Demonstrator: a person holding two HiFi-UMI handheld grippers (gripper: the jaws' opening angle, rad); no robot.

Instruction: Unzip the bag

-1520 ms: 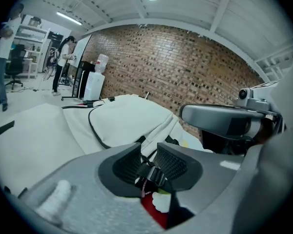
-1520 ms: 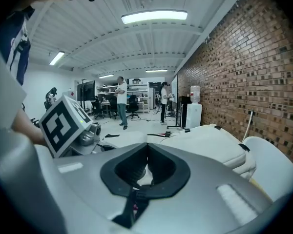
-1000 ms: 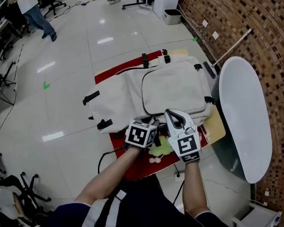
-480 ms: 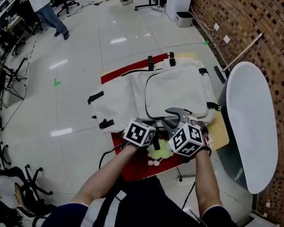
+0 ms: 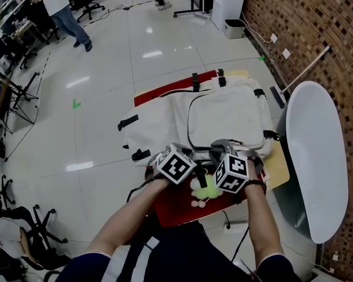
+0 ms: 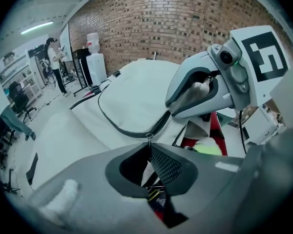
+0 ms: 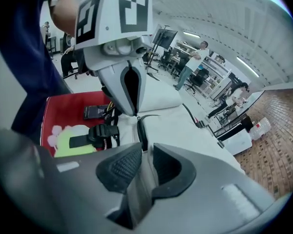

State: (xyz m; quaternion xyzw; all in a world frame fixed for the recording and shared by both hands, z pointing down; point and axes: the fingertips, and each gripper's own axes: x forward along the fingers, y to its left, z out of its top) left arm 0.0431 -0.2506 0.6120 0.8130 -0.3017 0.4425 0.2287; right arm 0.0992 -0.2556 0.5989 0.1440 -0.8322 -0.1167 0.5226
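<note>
The cream fabric backpack lies flat on the red-covered surface, centre of the head view. It looks soft and light and likely to bunch. The left tongs, just closed, pinch the small metal zip pull. The right tongs, just closing, clamp a backpack fold beside it.

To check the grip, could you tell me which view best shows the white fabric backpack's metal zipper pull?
The left gripper view: the zipper pull sits centred at the tips of the left gripper, whose jaws have just closed on it. The right gripper view shows it smaller; the head view does not show it.
</note>
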